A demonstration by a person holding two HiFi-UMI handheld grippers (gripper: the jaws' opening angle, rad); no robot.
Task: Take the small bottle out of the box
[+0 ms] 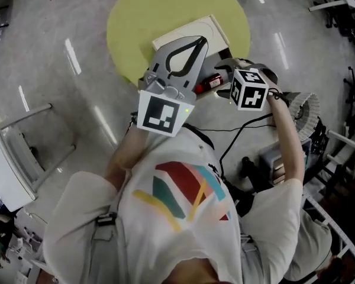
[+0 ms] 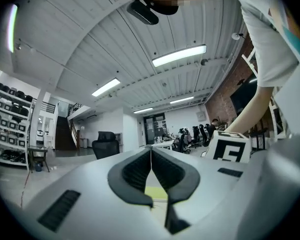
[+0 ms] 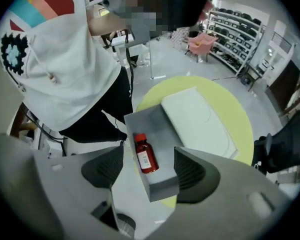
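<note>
Small bottle [image 3: 145, 154] lies on its side on the floor of the open grey box [image 3: 162, 188], its red cap turned toward the person. The right tongs [image 3: 149, 156] point steeply down over it with the jaws wide apart. In the right gripper view the bottle shows between them, but neither pad touches it or the box. The left tongs [image 2: 151, 159] are held level, higher up, with the jaws pressed together along their tips. In the head view they overlap the white lid [image 1: 216, 28].

The box sits near the rim of the round yellow tabletop [image 3: 240, 114] on the person's side, just beside the lid. Bare box floor shows on both sides of the bottle and beyond its cap. The box's top is open under the right tongs. Glossy grey floor [image 1: 59, 52] surrounds the tabletop.

The bottle is dark red and see-through, cylindrical, with a narrow neck and a pale label on its side. The box is matt grey with straight, thin walls. The lid is flat and smooth with a faint curved line on it. The pads of the tongs are black and ribbed.
</note>
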